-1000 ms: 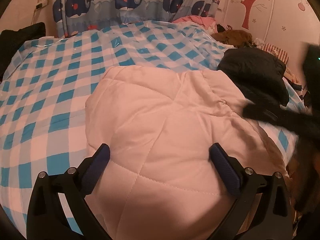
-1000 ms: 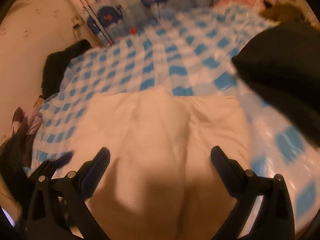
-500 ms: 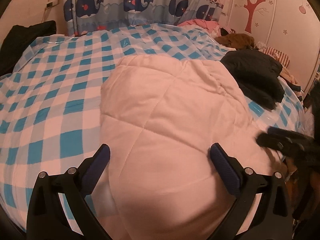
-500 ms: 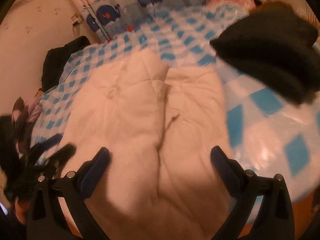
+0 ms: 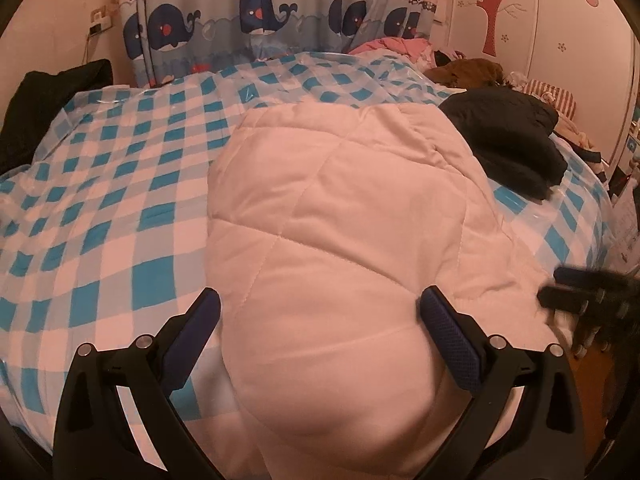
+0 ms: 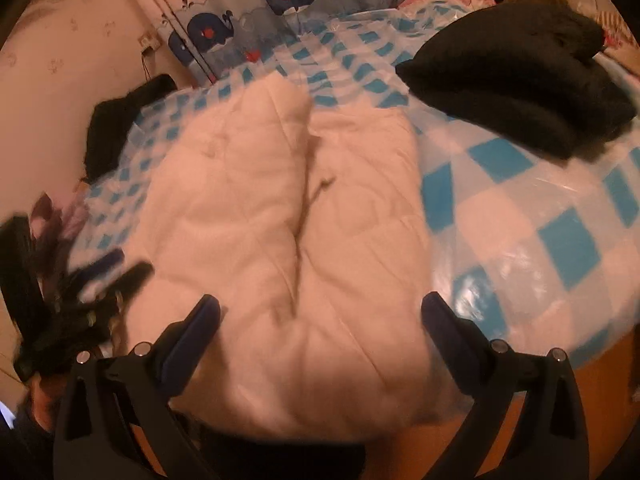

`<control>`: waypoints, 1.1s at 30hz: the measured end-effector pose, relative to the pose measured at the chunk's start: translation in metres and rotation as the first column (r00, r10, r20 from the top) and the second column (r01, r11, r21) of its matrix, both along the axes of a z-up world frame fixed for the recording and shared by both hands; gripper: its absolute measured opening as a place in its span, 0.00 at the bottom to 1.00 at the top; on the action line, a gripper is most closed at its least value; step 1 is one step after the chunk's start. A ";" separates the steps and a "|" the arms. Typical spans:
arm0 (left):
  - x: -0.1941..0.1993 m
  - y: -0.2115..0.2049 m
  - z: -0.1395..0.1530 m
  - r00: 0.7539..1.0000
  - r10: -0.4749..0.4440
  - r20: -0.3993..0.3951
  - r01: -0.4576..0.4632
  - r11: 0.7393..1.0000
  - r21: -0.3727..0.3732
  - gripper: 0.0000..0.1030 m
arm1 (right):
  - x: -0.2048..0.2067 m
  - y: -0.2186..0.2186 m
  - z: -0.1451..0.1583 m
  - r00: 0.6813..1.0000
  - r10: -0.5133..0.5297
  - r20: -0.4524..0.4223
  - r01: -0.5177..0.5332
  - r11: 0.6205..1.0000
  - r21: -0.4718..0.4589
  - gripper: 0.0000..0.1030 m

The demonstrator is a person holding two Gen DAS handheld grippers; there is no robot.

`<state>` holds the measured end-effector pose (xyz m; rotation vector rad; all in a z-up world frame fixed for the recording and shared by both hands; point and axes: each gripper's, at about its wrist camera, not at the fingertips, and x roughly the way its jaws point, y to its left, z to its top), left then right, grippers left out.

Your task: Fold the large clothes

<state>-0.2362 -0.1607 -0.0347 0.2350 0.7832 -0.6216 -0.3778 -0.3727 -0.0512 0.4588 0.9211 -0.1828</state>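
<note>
A pale pink quilted garment (image 5: 340, 216) lies folded on the blue-checked bed (image 5: 100, 208), its near end hanging over the bed's front edge. In the right wrist view the same quilted garment (image 6: 280, 240) shows a lengthwise crease down its middle. My left gripper (image 5: 320, 312) is open above the garment's near end, nothing between its fingers. My right gripper (image 6: 320, 316) is open too, over the garment's near part. The right gripper's blurred tips (image 5: 576, 292) show at the right edge of the left wrist view, and the left gripper (image 6: 104, 276) shows blurred at the left of the right wrist view.
A folded black garment (image 5: 512, 148) lies right of the quilted one; the same black garment (image 6: 520, 76) is at upper right in the right wrist view. Another dark cloth (image 5: 52, 100) sits at the bed's far left. Whale curtains (image 5: 256, 24) and a clothes pile (image 5: 472, 68) lie beyond.
Both grippers have drawn back toward the bed's near edge and risen, so more of the garment shows. They stay open. The garment has not shifted.
</note>
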 end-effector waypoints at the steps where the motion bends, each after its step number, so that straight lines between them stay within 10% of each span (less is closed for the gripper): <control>1: -0.002 -0.001 -0.001 1.000 -0.008 -0.010 0.008 1.000 0.002 0.94 | 0.001 -0.001 -0.013 1.000 0.011 -0.017 -0.011 1.000 0.019 0.94; 13: -0.015 -0.002 0.002 0.997 0.001 0.082 -0.003 1.000 0.027 0.94 | 0.049 -0.050 0.057 0.976 -0.057 0.212 0.018 0.983 0.181 0.94; 18: -0.011 -0.001 0.003 0.997 -0.006 0.075 0.005 1.000 0.023 0.94 | 0.147 -0.043 -0.002 1.000 0.015 -0.027 -0.014 0.999 0.042 0.94; 20: -0.010 -0.001 0.003 0.998 -0.012 0.060 0.011 1.000 0.020 0.94 | 0.156 -0.048 -0.026 0.998 0.034 -0.053 -0.027 0.992 0.121 0.95; 25: 0.021 0.042 0.007 0.983 -0.030 -0.180 0.003 0.988 -0.152 0.93 | 0.119 -0.051 0.022 1.000 0.021 -0.003 -0.020 0.995 0.094 0.95; 29: 0.073 0.099 -0.024 0.893 0.021 -0.450 -0.178 0.934 -0.309 0.93 | 0.098 -0.037 0.024 0.997 0.073 -0.030 -0.071 0.996 0.062 0.95; 33: 0.084 0.084 -0.044 0.855 -0.084 -0.511 -0.134 0.918 -0.374 0.93 | 0.097 -0.049 -0.002 0.997 0.068 -0.048 -0.059 0.985 0.164 0.95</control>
